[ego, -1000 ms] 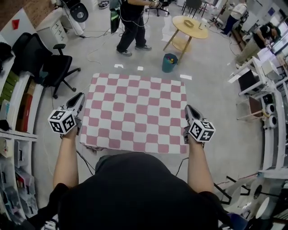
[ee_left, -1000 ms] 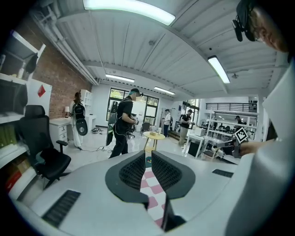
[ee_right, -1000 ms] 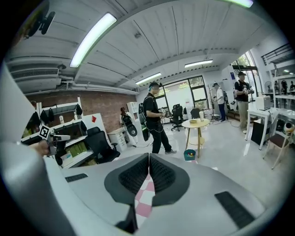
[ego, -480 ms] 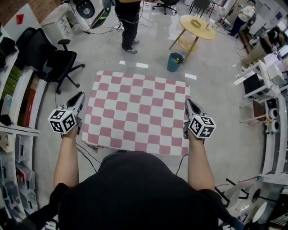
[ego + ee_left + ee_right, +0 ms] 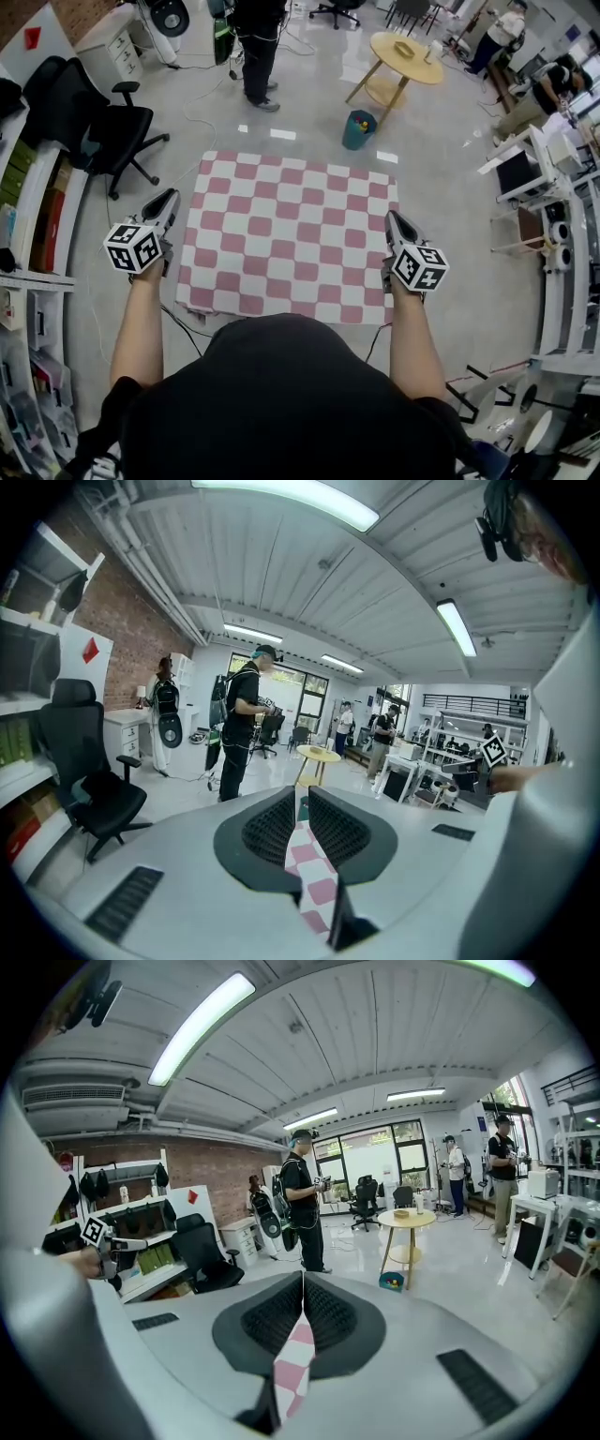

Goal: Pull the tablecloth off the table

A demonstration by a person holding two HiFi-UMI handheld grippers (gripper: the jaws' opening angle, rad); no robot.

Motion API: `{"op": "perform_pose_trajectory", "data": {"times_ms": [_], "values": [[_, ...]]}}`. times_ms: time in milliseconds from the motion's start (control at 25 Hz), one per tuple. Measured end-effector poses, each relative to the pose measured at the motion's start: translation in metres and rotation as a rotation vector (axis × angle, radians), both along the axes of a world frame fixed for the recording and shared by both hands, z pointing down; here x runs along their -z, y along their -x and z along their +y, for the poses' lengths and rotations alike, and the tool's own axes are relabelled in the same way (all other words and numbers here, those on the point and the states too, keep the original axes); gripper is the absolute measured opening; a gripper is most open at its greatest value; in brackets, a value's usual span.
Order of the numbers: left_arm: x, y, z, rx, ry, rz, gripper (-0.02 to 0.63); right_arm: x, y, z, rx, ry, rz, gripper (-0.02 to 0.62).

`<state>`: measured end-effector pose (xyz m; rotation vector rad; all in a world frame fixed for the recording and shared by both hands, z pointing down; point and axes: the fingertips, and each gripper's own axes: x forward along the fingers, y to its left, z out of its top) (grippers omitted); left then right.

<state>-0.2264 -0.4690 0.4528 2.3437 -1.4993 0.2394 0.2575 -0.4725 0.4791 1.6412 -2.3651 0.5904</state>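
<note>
The pink-and-white checked tablecloth (image 5: 291, 239) lies spread out flat in front of me in the head view; the table under it is hidden. My left gripper (image 5: 169, 199) is at the cloth's left edge and my right gripper (image 5: 392, 219) at its right edge. Seen from the left gripper (image 5: 302, 797), its jaws are closed on a strip of the checked cloth (image 5: 314, 878). The right gripper (image 5: 302, 1283) likewise pinches a fold of the cloth (image 5: 293, 1363) between its jaws. Both grippers point forward, away from my body.
A black office chair (image 5: 108, 131) stands at the left beside shelves (image 5: 28, 216). Beyond the cloth are a teal bin (image 5: 357, 128), a round wooden table (image 5: 406, 56) and a standing person (image 5: 255, 47). Desks (image 5: 553, 187) line the right side. Cables lie on the floor.
Both grippers keep their hold on the cloth's edges and have barely moved. The standing person at the back has stepped a little further away.
</note>
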Motion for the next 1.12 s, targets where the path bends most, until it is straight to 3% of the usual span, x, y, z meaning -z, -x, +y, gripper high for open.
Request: {"op": "perform_pose_trajectory", "data": {"times_ms": [320, 720, 1120], "values": [[-0.011, 0.034, -0.011, -0.028, 0.011, 0.014, 0.054, -0.002, 0.029, 0.006, -0.038, 0.019, 0.029, 0.032], [-0.026, 0.042, -0.022, -0.092, 0.031, 0.018, 0.055, -0.012, 0.049, 0.009, -0.08, 0.037, 0.026, 0.032], [-0.052, 0.038, -0.042, -0.094, 0.076, 0.007, 0.067, -0.05, 0.013, -0.016, -0.105, 0.085, 0.042, 0.034]]}}
